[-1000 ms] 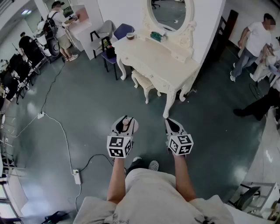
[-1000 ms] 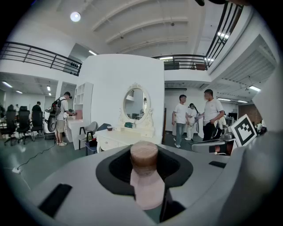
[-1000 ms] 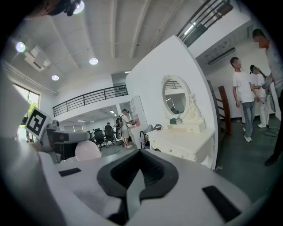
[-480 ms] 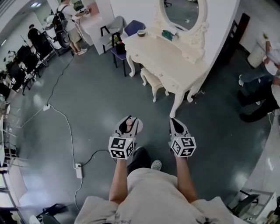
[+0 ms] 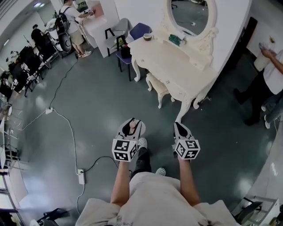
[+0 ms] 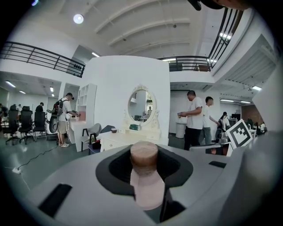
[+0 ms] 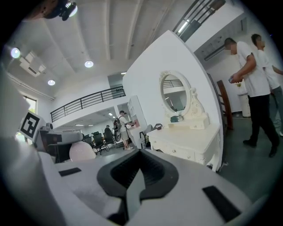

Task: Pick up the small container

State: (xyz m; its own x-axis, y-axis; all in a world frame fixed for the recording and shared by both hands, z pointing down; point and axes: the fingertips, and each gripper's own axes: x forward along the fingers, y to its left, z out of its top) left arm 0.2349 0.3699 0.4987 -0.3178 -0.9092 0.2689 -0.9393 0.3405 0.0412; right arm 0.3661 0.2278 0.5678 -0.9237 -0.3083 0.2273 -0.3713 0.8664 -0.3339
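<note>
1. The left gripper (image 5: 131,122) is held out over the floor (image 5: 88,106), just in front of the person's body; its jaws pinch the container (image 6: 144,176) from both sides.
2. The container is small, with a pale pink body and a brown cap. In the left gripper view the cap shows above the body, framed by the dark pads.
3. The container is off every surface — it hangs in the jaws alone, well apart from the worktop (image 5: 177,66).
4. The right gripper (image 5: 180,127) is level with the left one and beside it. Its jaws are pressed together with nothing between them; the right gripper view shows the dark pads meeting along one seam.
5. Each gripper carries a cube with square markers at its rear: the left cube (image 5: 124,150) and the right cube (image 5: 187,148).
6. The worktop is a white dressing table ahead of the grippers, with an oval mirror (image 5: 194,13) standing at its back.
7. A small round thing (image 5: 147,36) sits near the worktop's far end, and a green thing (image 5: 175,39) lies by the foot of the mirror. What either one is I cannot tell.
8. A white stool (image 5: 157,86) stands partly under the worktop.
9. A cable (image 5: 66,128) runs across the floor to a power strip (image 5: 81,176) on the person's left.
10. Other people stand at the edges — one with a backpack (image 5: 70,22) at the far left, another (image 5: 272,75) at the right.
</note>
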